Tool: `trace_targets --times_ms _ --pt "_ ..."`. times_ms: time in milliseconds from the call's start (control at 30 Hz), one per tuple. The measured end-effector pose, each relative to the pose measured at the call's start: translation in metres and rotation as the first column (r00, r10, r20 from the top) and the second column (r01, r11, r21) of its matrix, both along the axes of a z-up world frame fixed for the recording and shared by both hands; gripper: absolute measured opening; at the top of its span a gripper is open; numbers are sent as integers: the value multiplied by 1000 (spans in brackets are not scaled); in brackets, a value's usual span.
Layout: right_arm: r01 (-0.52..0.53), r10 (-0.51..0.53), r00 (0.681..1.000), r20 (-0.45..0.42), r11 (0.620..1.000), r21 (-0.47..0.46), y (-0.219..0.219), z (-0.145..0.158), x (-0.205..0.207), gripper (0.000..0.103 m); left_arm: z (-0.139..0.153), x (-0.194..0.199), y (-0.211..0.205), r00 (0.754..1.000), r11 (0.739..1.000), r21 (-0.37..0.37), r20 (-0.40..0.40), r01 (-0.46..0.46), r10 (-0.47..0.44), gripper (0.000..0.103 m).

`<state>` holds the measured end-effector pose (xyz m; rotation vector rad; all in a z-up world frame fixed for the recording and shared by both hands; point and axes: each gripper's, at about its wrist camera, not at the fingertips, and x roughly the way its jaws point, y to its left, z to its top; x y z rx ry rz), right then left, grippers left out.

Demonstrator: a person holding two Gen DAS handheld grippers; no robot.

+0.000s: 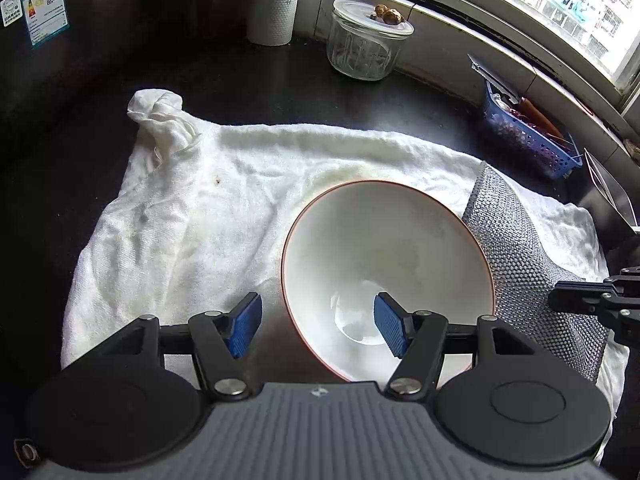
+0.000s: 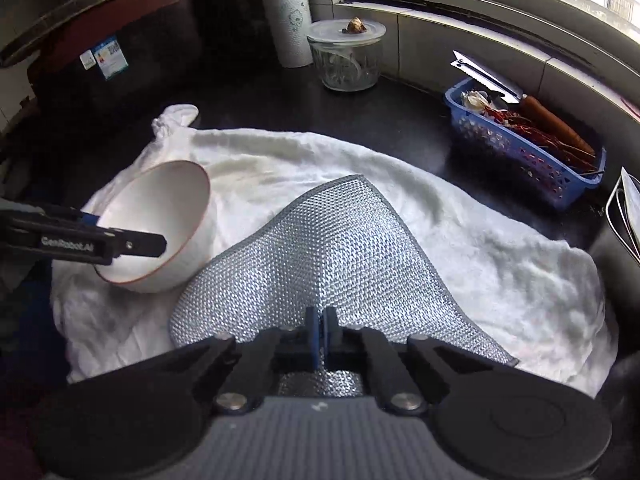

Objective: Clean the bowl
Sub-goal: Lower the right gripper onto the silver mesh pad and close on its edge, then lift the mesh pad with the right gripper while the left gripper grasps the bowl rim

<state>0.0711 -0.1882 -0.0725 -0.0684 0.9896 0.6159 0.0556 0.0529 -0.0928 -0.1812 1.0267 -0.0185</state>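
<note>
1. The white ceramic bowl with a thin red-brown rim [image 1: 384,264] rests tipped on its side on a rumpled white towel [image 1: 200,216] spread over the dark surface [image 1: 280,80], its opening turned toward the left wrist camera.
2. The left gripper [image 1: 318,330] has its blue-padded fingers [image 1: 244,330] spread wide: one pad lies inside the bowl, the other outside its wall. The rim sits between them, and neither pad visibly presses it.
3. In the right wrist view the same bowl [image 2: 160,216] lies at the left of the towel, with a black finger of the left gripper reaching across its mouth.
4. The right gripper [image 2: 321,332] has its fingers clenched on a silver metallic mesh scouring cloth [image 2: 328,248], which fans out ahead and drapes onto the towel just beside the bowl.
5. Behind the towel stand a lidded clear glass jar [image 1: 366,40] with small brown lumps on its lid, and a white paper towel roll [image 1: 274,0].
6. A blue perforated plastic basket [image 2: 520,148] holding dried red chillies and a carrot sits near the window sill, well apart from the bowl.
</note>
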Motion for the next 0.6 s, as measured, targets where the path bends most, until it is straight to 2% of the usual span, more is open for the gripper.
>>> trace_targets --times_ms 133,267,300,333,367,600 --pt "-19 20 999 26 999 -39 7 -4 -4 3 -1 0 0 1000 1000 -7 -5 0 0 62" --pt "-27 31 998 54 997 -76 13 -12 -8 15 -1 0 -1 1000 1000 -9 -6 -1 1 62" --pt "-29 34 998 61 996 -85 14 -13 -9 23 -2 -1 -1 1000 1000 -9 -6 -2 2 62" --pt "-30 37 997 68 995 -94 16 -15 -10 45 -2 -1 -1 1000 1000 -10 -6 -2 2 62" --pt "-32 40 996 75 994 -103 18 -17 -11 61 -2 -1 -1 1000 1000 -10 -6 -2 2 62" --pt "-38 56 992 112 987 -153 25 -27 -14 66 -2 -2 2 1000 1000 -15 -9 -12 12 62"
